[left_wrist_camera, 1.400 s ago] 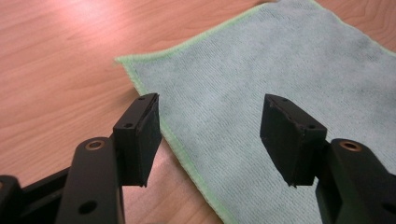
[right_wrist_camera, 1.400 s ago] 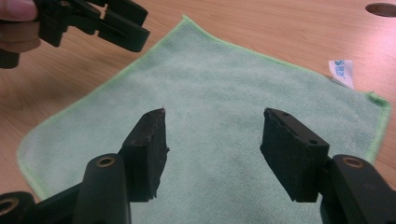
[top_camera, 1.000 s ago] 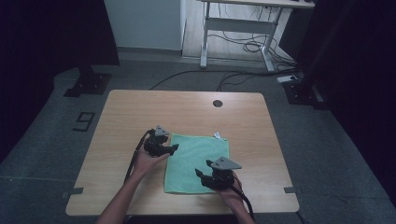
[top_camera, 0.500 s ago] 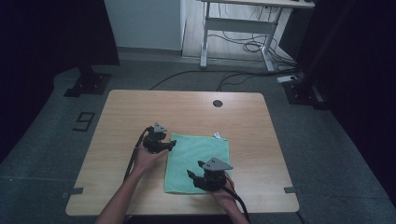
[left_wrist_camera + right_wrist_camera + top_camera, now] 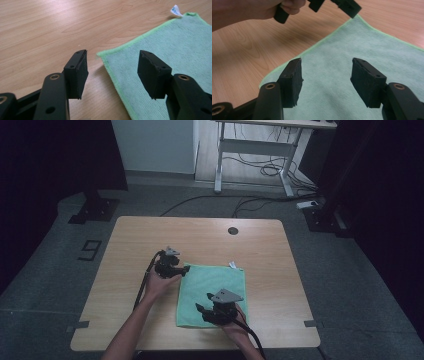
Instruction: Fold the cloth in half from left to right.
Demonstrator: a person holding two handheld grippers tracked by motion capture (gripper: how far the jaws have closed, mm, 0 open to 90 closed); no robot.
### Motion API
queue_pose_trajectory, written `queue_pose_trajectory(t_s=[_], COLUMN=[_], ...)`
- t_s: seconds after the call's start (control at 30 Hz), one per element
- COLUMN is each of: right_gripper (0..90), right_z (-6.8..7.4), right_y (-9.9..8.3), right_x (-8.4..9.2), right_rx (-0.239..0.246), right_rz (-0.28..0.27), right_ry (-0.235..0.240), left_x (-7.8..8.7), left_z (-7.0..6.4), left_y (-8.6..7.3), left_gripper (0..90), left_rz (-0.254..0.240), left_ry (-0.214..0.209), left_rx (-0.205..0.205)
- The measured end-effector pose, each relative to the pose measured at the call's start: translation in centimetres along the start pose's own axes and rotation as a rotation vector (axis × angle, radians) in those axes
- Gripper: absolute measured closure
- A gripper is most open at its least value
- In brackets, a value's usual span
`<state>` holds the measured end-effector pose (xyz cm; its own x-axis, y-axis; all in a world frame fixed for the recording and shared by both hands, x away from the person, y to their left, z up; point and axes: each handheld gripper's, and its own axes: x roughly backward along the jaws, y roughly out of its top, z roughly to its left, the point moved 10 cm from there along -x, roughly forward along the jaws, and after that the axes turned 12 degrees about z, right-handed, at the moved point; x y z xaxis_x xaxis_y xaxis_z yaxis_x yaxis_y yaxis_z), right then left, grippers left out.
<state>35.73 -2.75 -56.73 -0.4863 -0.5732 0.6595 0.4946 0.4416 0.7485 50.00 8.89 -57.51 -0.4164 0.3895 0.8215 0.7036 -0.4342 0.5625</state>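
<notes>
Both tools nearer over the green cloth (image 5: 212, 292) than before, unclenched, nothing grasped.

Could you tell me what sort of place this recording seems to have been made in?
Probably a lab or recording studio, not a home: a bare light wooden table stands on grey carpet, black stand bases flank it, and loose black cables trail under a white metal desk frame behind.
</notes>
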Motion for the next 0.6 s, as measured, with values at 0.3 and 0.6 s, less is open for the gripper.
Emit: queue_pose_trajectory(t_s=[0.3,0.6], right_gripper=[43.3,44.1], right_z=[1.3,1.7], right_y=[0.2,0.1], right_x=[-1.3,-1.4], right_rx=[0.017,0.030], right_rz=[0.015,0.019], right_ry=[0.022,0.031], left_x=[-0.8,-1.9], left_z=[0.2,0.8], left_y=[0.8,0.6], left_gripper=[44.8,49.5], left_rz=[0.017,0.048], left_ry=[-0.002,0.018], left_rx=[-0.012,0.000])
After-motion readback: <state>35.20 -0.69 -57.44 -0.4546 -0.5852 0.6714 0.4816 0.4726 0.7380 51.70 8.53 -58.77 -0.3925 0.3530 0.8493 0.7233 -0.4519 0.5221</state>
